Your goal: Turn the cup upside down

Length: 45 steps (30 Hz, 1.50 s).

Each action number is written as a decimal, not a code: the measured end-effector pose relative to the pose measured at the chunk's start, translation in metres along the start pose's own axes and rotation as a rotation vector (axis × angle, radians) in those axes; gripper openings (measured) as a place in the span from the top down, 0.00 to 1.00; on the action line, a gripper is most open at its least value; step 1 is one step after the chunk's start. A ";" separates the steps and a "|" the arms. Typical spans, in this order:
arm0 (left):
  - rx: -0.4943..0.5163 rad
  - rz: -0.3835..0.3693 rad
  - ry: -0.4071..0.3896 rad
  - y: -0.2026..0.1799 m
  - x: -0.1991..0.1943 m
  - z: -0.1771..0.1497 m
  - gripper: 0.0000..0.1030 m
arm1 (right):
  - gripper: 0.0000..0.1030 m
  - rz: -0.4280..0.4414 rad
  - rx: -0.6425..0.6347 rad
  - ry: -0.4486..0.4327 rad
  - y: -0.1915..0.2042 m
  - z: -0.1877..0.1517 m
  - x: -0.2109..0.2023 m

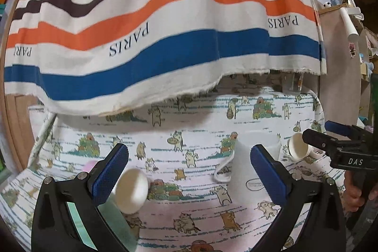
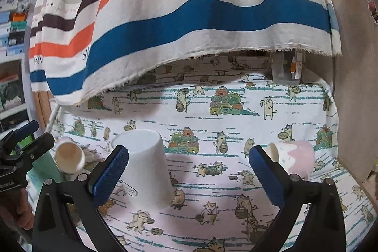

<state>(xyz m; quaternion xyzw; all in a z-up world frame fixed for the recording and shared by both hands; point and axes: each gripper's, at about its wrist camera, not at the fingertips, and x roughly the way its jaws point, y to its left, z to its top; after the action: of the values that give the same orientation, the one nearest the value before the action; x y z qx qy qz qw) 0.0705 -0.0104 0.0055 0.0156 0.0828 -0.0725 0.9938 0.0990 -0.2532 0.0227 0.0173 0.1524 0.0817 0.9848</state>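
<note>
A tall white mug [image 2: 146, 162] stands upside down on the cat-print cloth [image 2: 212, 181], just right of my right gripper's left finger; in the left wrist view the mug [image 1: 245, 157] is half hidden by my right finger. A small cup [image 2: 69, 157] lies on its side to the left, its stained mouth facing me, and shows again beside my left finger [image 1: 132, 190]. A pink-and-white cup [image 2: 293, 157] lies tipped by the right finger [image 1: 298, 145]. The left gripper [image 1: 190, 152] and the right gripper [image 2: 189, 155] are both open and hold nothing.
A striped "PARIS" cloth [image 1: 153, 27] hangs low over the back of the table. Behind it stands a clear plastic cup [image 2: 285, 70]. A wooden panel [image 2: 349, 86] walls the right side, and shelves [image 2: 11, 27] stand on the left. A hand [image 1: 356, 195] holds the other gripper.
</note>
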 end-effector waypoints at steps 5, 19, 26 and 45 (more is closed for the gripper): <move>-0.018 0.038 0.055 0.004 0.010 -0.004 0.00 | 0.00 -0.001 -0.034 -0.023 0.006 -0.004 -0.002; 0.016 0.060 0.060 0.000 0.010 -0.005 0.00 | 0.00 -0.015 -0.058 -0.051 0.011 -0.005 -0.007; 0.042 0.038 0.068 -0.005 0.010 -0.005 0.00 | 0.00 0.001 -0.085 -0.060 0.016 -0.005 -0.010; 0.047 0.050 0.059 -0.004 0.009 -0.005 0.00 | 0.00 -0.008 -0.075 -0.035 0.013 -0.005 -0.006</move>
<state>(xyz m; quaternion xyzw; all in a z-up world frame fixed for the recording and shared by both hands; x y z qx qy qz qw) 0.0778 -0.0152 -0.0011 0.0432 0.1102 -0.0490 0.9918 0.0896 -0.2418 0.0206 -0.0187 0.1320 0.0831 0.9876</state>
